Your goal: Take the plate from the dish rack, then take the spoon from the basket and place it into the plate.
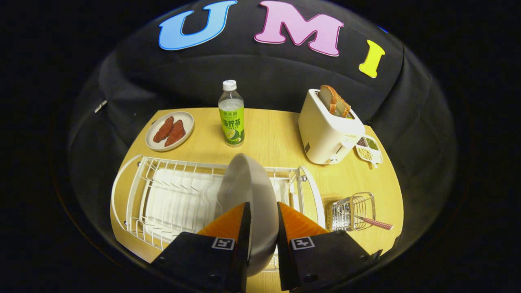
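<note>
My claw (262, 217) pinches the plate (247, 195) on edge, upright above the rack (171, 195), so I judge I should lift straight up clear of its wires, keeping my grip firm, before carrying it toward the basket (353, 211) beside the rack

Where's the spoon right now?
In the gripper view, the spoon lies in the small wire basket on the table, right of the dish rack and in front of the toaster, handle poking out to the right.
</note>
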`<state>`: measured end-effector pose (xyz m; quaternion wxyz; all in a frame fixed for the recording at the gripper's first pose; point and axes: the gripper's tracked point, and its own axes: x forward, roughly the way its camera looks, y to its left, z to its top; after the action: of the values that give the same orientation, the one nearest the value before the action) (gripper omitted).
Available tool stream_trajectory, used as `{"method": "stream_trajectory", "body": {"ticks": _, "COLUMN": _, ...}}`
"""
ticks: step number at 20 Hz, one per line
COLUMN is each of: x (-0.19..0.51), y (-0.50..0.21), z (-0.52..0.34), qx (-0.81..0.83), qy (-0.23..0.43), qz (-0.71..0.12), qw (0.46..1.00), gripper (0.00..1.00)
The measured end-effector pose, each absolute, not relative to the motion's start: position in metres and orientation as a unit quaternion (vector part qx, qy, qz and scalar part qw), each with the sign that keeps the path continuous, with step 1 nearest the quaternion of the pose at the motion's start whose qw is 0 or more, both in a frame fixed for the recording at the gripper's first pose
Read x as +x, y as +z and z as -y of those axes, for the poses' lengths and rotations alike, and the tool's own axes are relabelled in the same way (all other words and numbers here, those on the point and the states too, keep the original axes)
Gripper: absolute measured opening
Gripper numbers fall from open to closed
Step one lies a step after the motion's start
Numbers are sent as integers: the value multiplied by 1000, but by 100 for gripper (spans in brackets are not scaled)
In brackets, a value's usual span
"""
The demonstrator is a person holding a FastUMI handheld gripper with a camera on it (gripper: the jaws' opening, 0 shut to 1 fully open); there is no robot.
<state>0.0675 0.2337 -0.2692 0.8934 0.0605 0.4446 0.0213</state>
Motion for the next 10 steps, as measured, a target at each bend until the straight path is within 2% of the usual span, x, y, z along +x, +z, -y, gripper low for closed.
{"method": "stream_trajectory", "body": {"ticks": 4, "x": 74, "y": -251, "z": -239, "qx": -6, "qy": 16, "qz": -429, "qw": 903, "gripper": 29}}
{"method": "stream_trajectory", "body": {"ticks": 10, "x": 96, "y": -205, "z": -224, "qx": -73, "qy": -4, "qz": -370, "qw": 926, "gripper": 27}}
